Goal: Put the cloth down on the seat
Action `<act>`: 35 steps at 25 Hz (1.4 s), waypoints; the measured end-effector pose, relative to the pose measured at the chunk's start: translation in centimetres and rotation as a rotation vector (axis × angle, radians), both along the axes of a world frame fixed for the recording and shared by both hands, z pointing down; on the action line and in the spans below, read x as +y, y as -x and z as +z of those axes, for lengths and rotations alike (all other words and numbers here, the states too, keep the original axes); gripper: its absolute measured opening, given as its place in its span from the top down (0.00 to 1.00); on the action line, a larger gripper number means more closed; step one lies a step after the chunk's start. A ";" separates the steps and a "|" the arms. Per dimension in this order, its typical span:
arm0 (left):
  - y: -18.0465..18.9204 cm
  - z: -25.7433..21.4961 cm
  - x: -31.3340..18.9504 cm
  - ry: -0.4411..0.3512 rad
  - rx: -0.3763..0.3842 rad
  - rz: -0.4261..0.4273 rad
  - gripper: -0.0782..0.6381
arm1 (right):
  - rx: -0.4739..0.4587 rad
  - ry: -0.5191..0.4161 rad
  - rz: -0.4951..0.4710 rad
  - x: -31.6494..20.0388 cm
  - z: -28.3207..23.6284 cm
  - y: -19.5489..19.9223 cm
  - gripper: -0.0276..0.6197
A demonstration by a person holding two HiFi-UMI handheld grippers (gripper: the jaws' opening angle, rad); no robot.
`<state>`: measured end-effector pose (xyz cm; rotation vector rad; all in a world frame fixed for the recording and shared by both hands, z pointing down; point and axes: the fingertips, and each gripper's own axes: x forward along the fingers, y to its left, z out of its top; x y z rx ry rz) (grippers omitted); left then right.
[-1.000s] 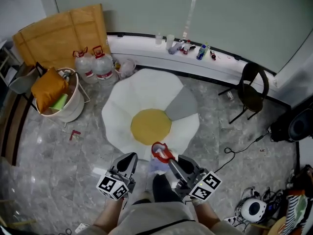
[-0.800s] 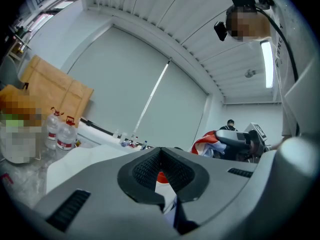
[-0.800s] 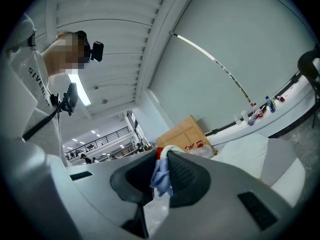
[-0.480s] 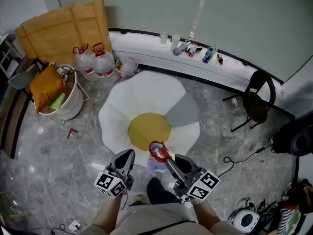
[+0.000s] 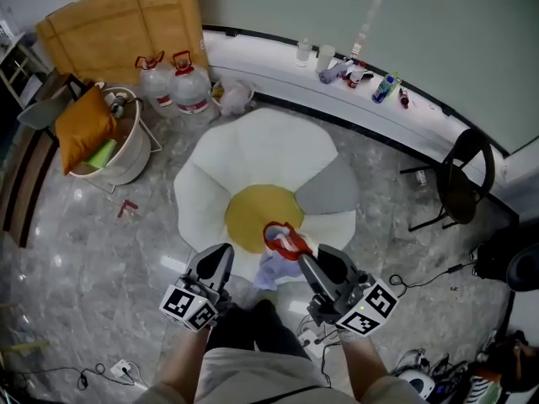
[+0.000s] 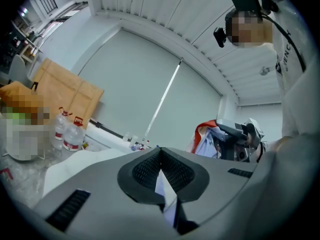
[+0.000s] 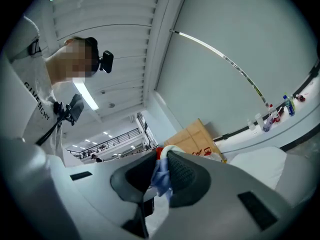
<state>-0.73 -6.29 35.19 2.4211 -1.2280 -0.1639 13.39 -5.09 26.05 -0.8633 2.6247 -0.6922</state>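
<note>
The seat (image 5: 253, 154) is a flower-shaped floor cushion with white petals, one grey petal and a yellow centre (image 5: 253, 213). My right gripper (image 5: 296, 255) is shut on a red, white and pale blue cloth (image 5: 282, 241). The cloth hangs over the near edge of the yellow centre. In the right gripper view the cloth (image 7: 161, 176) is pinched between the pads of the right gripper (image 7: 161, 160). My left gripper (image 5: 221, 257) hovers to the left of it over the near petal, shut and empty. From the left gripper (image 6: 159, 154) I see the cloth (image 6: 207, 136) bunched to the right.
Two water jugs (image 5: 192, 91) stand behind the seat. A white basket (image 5: 126, 154) with an orange cushion (image 5: 82, 129) stands at the left, with cardboard (image 5: 126, 23) behind it. A black chair (image 5: 463, 179) is at the right. Small bottles (image 5: 354, 70) line the ledge. Cables (image 5: 421, 276) lie near the right.
The right gripper has carried the cloth forward, from the near petal to the near edge of the yellow centre. The left gripper has come forward alongside it, still shut.
</note>
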 end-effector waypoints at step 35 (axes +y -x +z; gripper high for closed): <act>1.5 18.7 -16.8 0.033 -0.159 0.225 0.87 | 0.171 0.025 0.063 -20.2 18.3 4.4 0.85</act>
